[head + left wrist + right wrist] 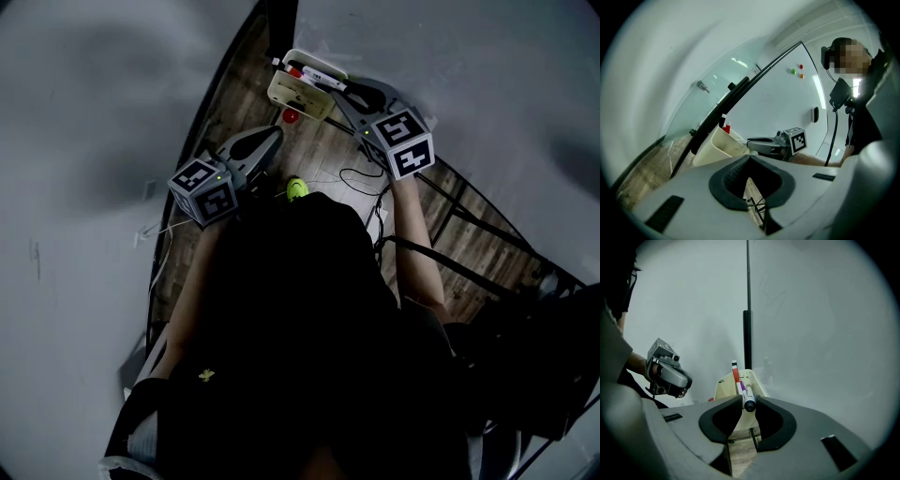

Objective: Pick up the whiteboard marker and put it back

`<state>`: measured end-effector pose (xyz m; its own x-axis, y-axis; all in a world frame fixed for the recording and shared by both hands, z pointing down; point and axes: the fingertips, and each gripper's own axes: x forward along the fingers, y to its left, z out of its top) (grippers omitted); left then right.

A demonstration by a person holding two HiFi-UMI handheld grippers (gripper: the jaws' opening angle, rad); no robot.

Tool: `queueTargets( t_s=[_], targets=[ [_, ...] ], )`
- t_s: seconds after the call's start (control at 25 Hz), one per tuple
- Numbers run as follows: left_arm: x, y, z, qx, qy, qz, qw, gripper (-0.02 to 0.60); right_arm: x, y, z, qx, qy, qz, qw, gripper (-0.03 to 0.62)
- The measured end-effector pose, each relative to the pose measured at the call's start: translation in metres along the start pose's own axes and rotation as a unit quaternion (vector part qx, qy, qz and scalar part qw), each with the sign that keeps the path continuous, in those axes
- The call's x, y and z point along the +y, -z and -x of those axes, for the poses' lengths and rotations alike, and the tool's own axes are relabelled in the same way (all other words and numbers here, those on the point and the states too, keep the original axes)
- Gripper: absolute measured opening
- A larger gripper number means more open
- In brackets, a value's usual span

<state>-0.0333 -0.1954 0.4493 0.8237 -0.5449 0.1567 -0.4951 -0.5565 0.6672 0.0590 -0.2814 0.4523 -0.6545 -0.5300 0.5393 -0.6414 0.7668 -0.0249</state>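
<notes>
Clearly right gripper [749, 402] jaws clamp the marker [748, 394] over holder [724, 386] rim; left gripper [750, 157] clenched.

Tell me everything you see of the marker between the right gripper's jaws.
The whiteboard marker is slim, with a white, plastic-looking barrel and a dark cap facing the camera. The right gripper pinches it near the cap with both jaw tips. Its far end points toward the cream holder, next to a red marker.
</notes>
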Motion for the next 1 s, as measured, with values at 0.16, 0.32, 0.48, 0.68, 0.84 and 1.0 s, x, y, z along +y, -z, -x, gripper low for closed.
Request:
queueTargets(
  t_s=[0.16,0.32,0.48,0.68,0.84,1.0],
  targets=[
    [-0.002,0.001,-0.001,0.000,0.003,0.000,1.0000,0.006,0.001,-0.001,-0.001,0.010,0.011,0.008,1.000,0.094],
    [-0.004,-0.001,-0.001,-0.001,0.004,-0.002,1.0000,0.006,0.002,-0.005,0.001,0.001,0.009,-0.001,1.000,0.084],
    [0.000,-0.001,0.000,-0.003,0.002,-0.002,1.0000,0.006,0.001,-0.006,-0.001,-0.007,0.008,0.002,1.000,0.081],
    [-0.001,-0.001,0.001,-0.007,0.004,-0.006,1.0000,0.006,0.003,-0.012,0.004,-0.014,0.009,0.007,1.000,0.080],
    [-0.007,-0.004,-0.001,-0.010,0.009,-0.010,0.9999,0.006,0.002,-0.019,0.014,-0.022,0.013,0.010,1.000,0.080],
    [-0.014,-0.004,-0.004,-0.009,0.013,-0.023,0.9996,0.006,0.001,-0.025,0.024,-0.038,0.018,0.012,0.999,0.080]
  ],
)
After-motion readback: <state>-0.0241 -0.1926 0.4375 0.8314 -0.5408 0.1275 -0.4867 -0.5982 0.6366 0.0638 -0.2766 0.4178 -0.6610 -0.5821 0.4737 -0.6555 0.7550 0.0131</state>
